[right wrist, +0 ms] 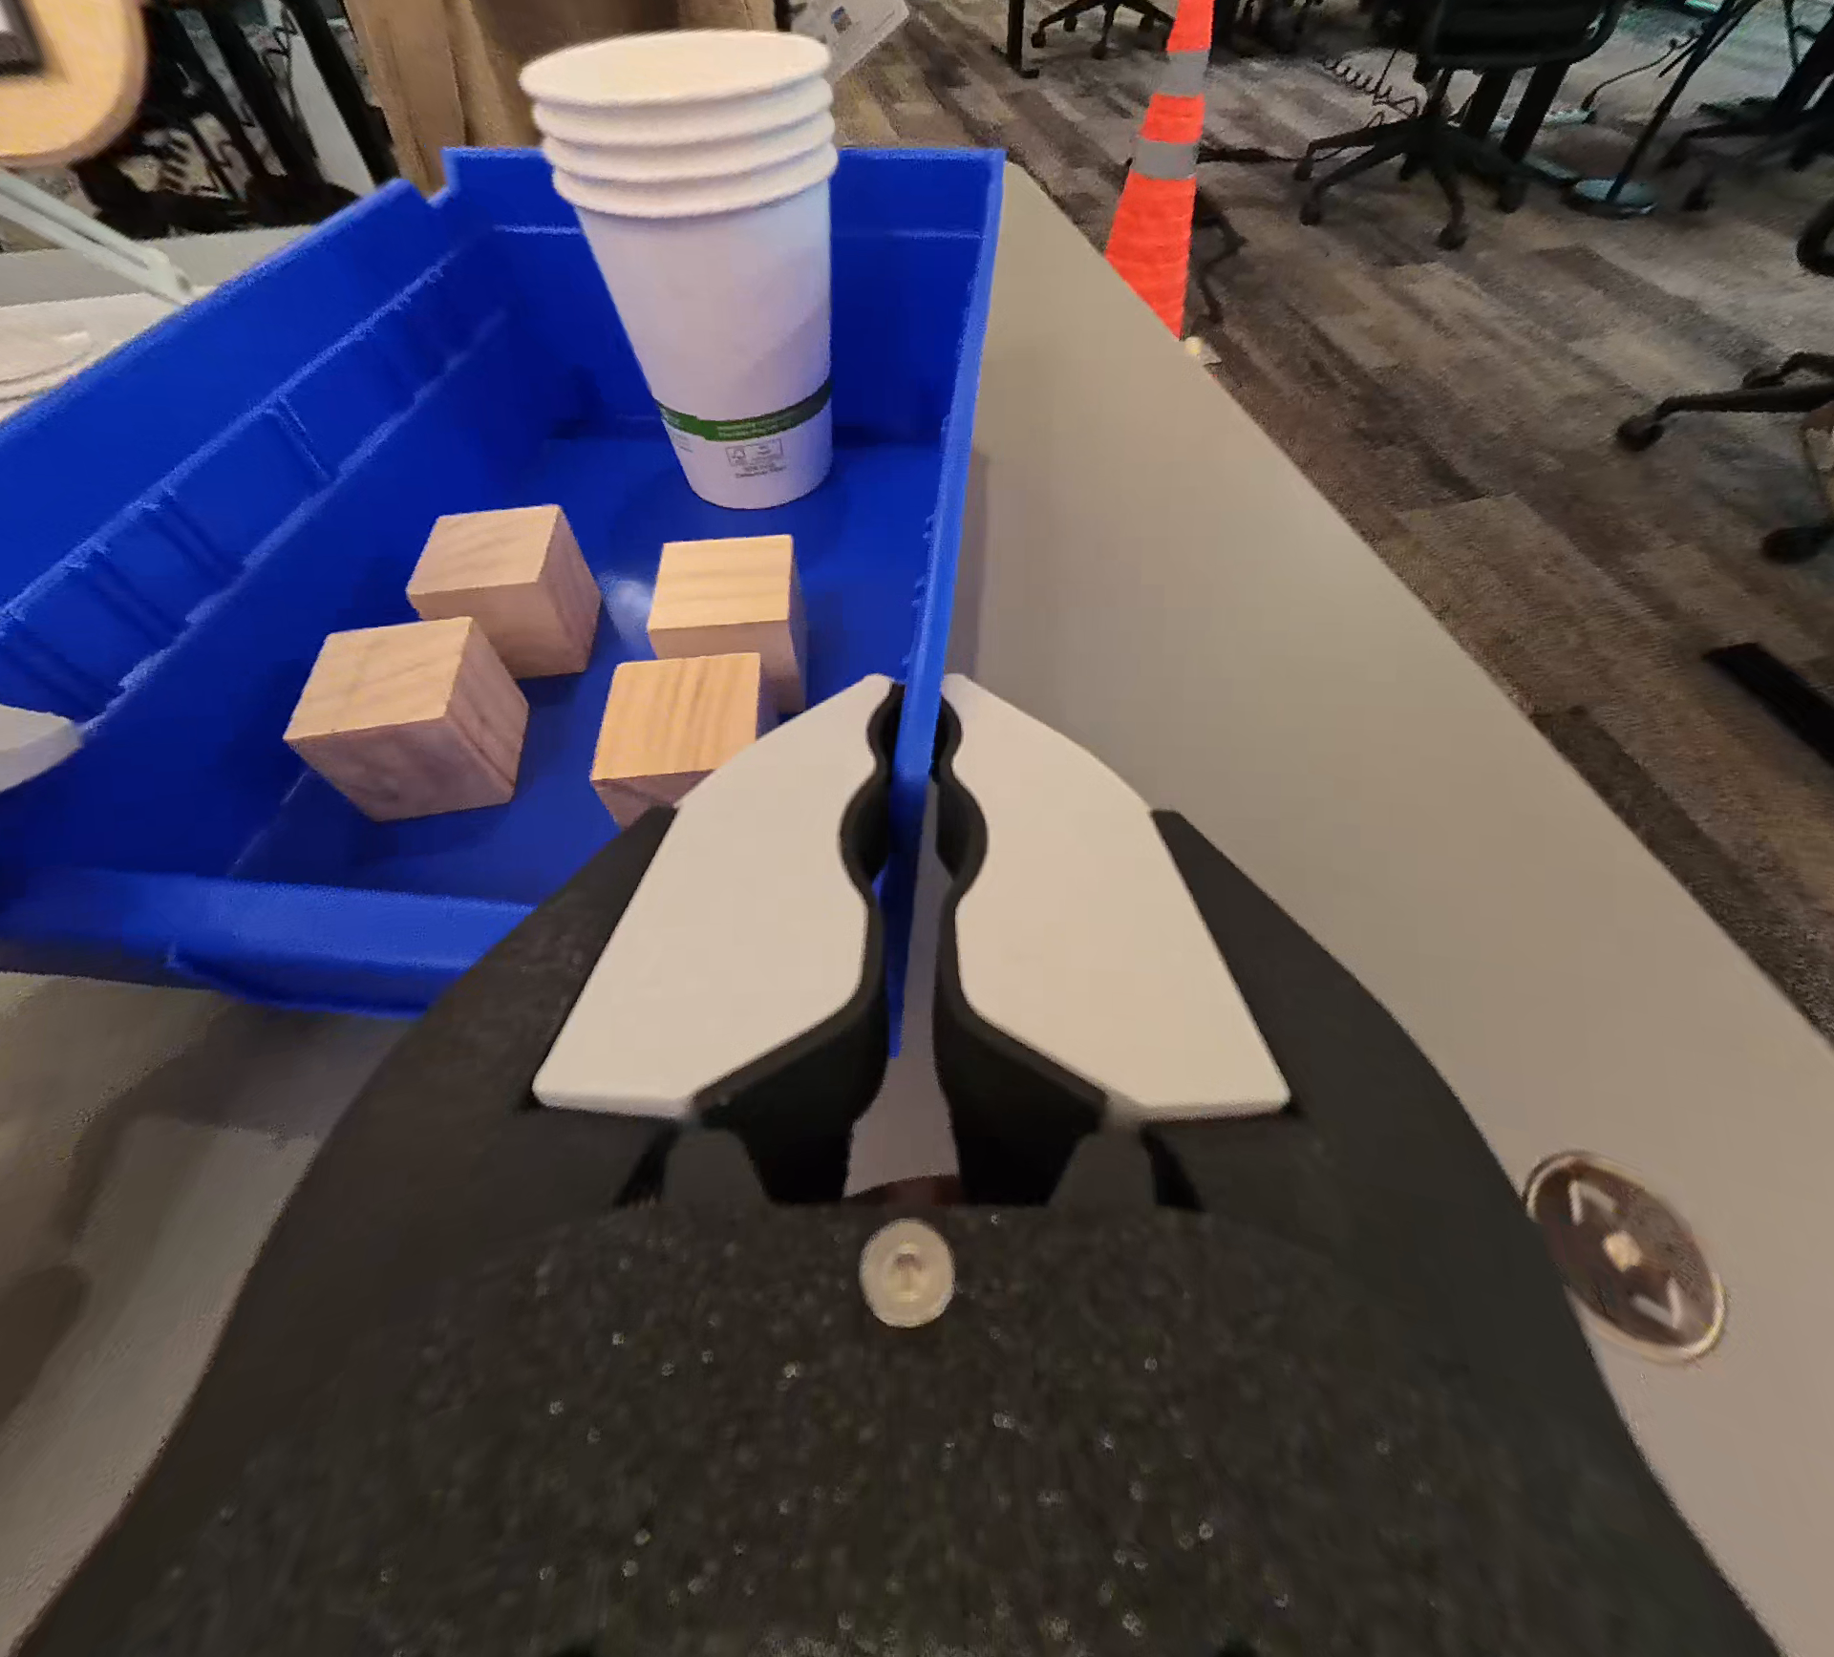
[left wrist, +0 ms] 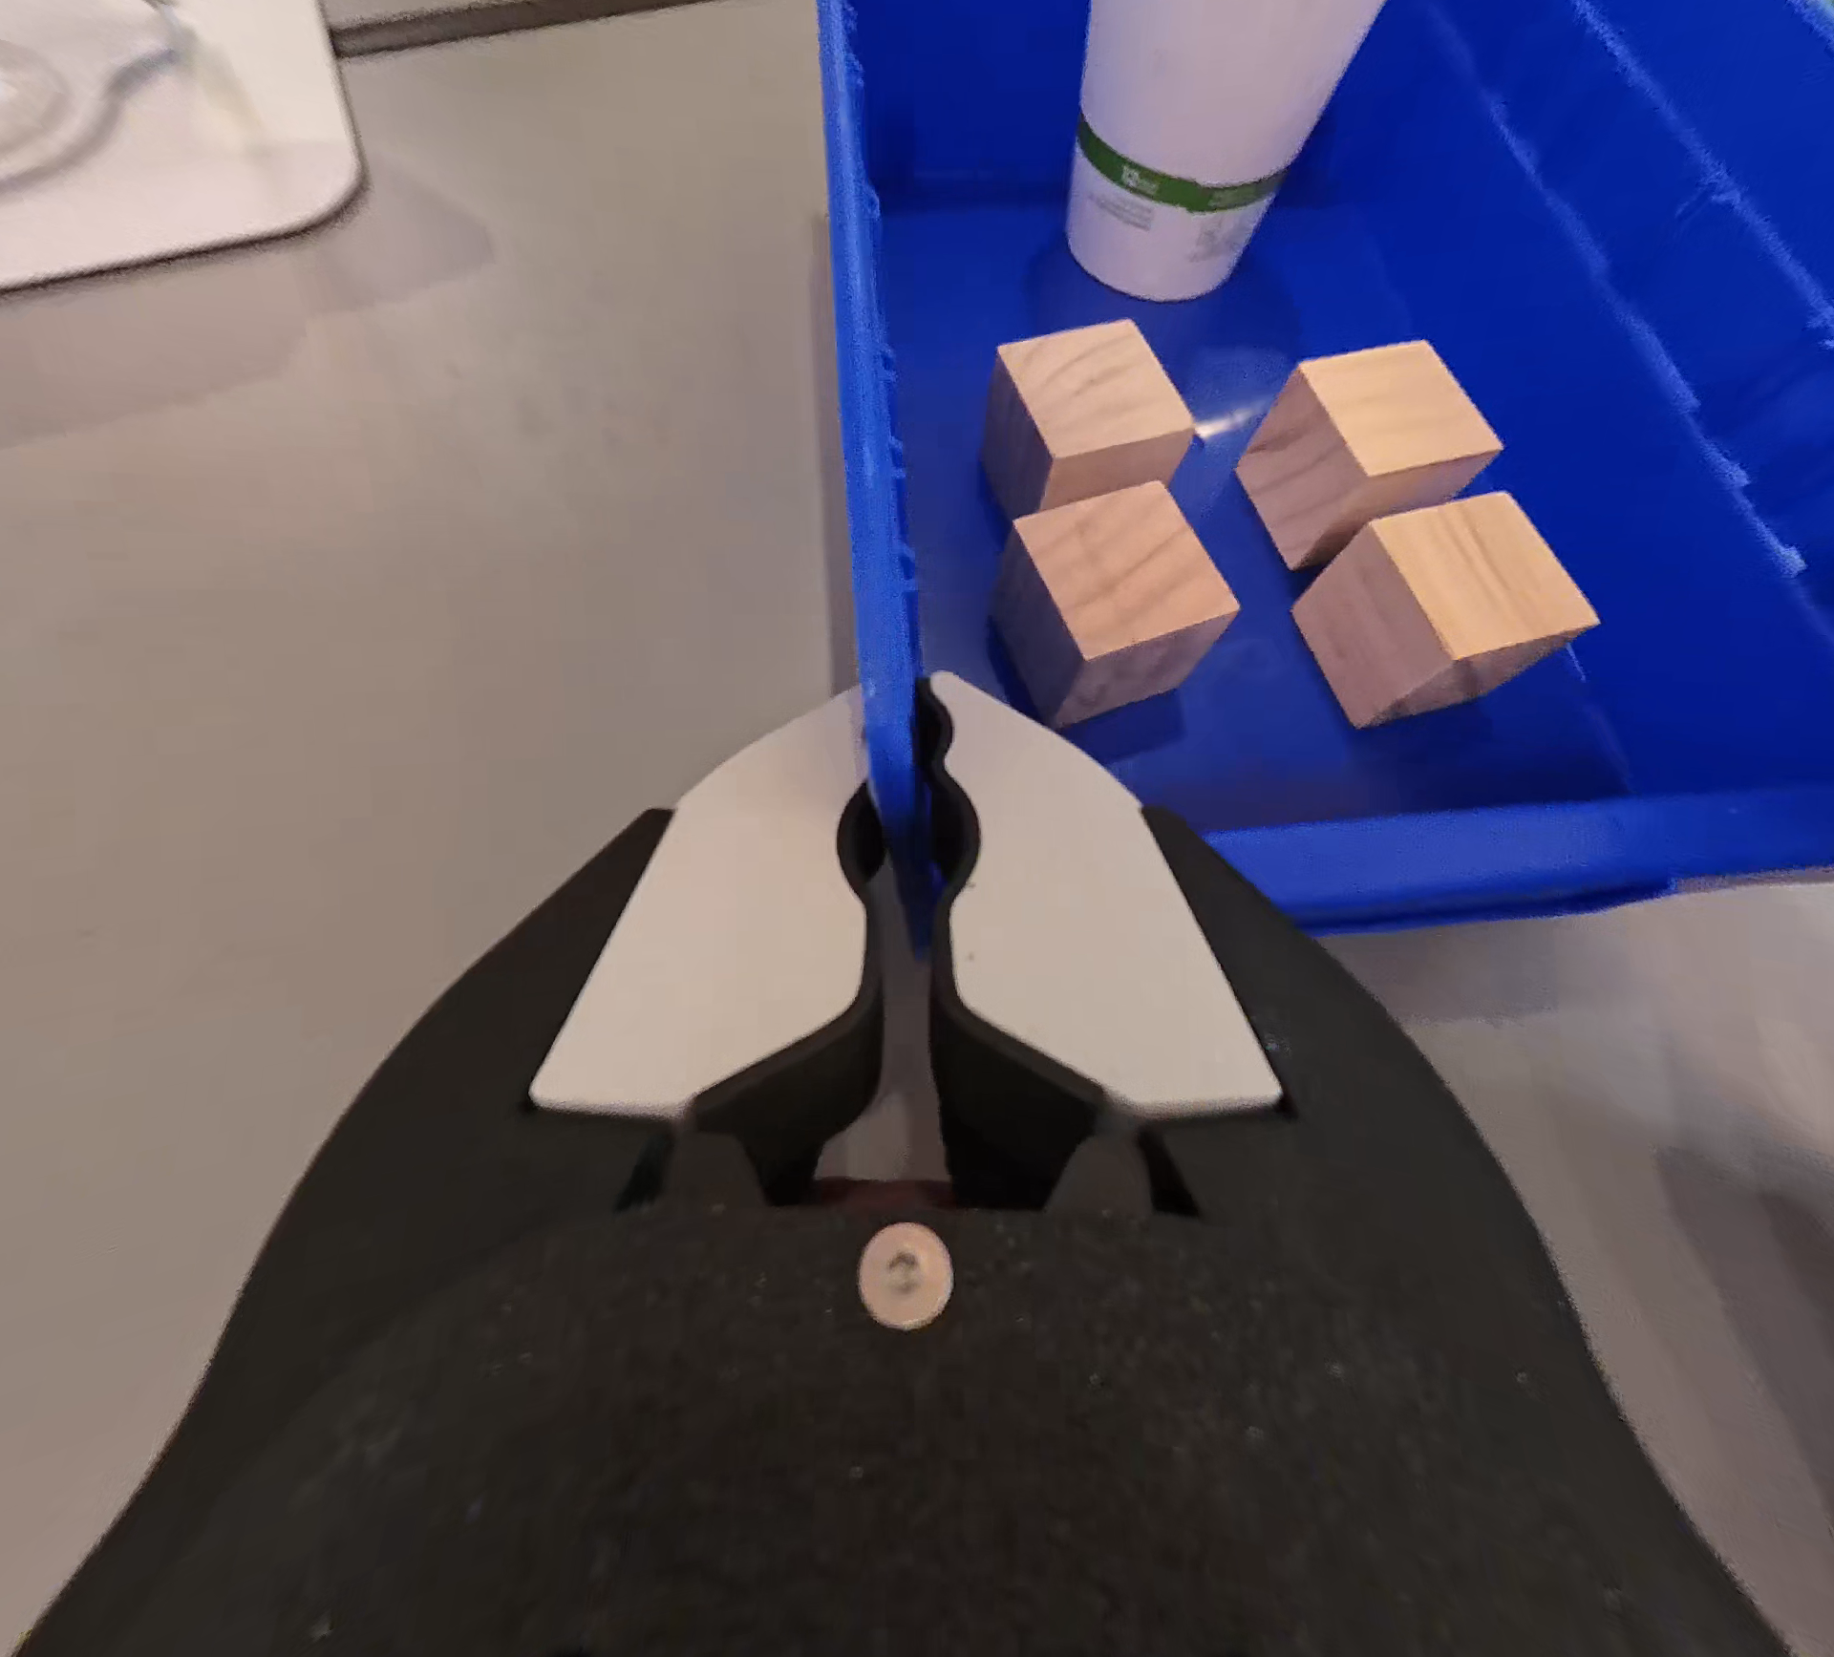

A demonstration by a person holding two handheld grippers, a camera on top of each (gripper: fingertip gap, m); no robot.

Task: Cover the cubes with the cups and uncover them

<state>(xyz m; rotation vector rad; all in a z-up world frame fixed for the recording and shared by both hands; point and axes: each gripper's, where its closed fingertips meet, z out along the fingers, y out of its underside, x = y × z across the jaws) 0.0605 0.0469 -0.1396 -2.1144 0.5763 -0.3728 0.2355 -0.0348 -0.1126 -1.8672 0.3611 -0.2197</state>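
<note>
Left gripper (left wrist: 898,716) pinching the left side wall of the blue bin (left wrist: 1389,855); right gripper (right wrist: 918,716) clamped on the bin's right side wall (right wrist: 953,518); four wooden cubes (left wrist: 1087,419) uncovered on the bin floor, two pairs side by side, near the bin's front; stack of white paper cups (right wrist: 710,270) upright behind the cubes, toward the bin's back wall; orange cone (right wrist: 1166,151) on the floor beyond the bin's right side.
</note>
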